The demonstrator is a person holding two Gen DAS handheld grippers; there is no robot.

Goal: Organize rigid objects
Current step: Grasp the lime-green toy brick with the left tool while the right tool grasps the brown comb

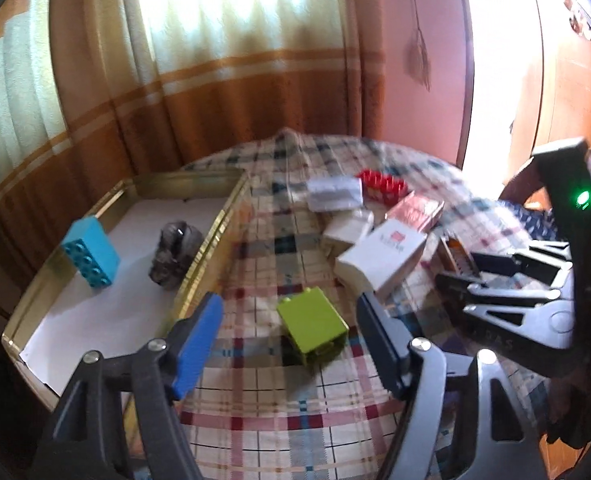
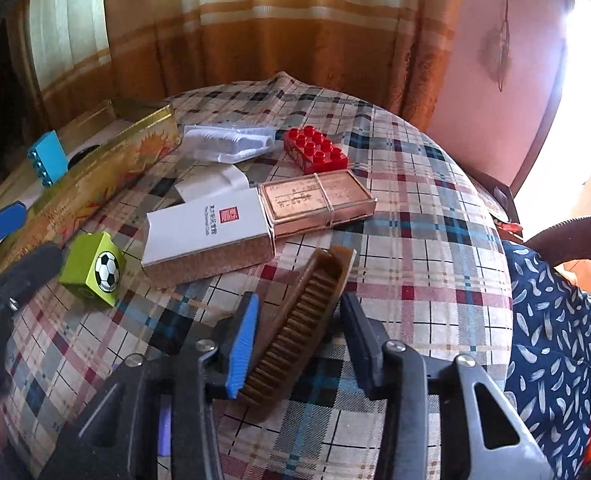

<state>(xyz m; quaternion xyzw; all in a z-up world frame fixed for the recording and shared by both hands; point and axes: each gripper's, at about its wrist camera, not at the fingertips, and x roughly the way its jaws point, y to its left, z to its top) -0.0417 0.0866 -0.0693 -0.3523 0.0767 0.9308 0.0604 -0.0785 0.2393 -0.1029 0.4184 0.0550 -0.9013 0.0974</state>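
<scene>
Hovering with jaws spread, the left gripper point(image 1: 287, 344) brackets the green block point(image 1: 312, 327) on the plaid tablecloth point(image 1: 279, 432) beside the gold tray point(image 1: 211, 236), while the right gripper point(image 2: 299, 344), also spread, straddles the brown comb point(image 2: 299, 324).

The left wrist view is taken from low above a plaid tablecloth point(image 1: 255, 400), facing the curtain, with a gold tray point(image 1: 211, 236) close at its left. The right wrist view is taken further right, facing the same way, close over a brown comb point(image 2: 299, 320). A green block point(image 1: 313, 330) point(image 2: 93, 268) and a white box point(image 1: 383, 258) point(image 2: 207, 232) are shared by both views.
</scene>
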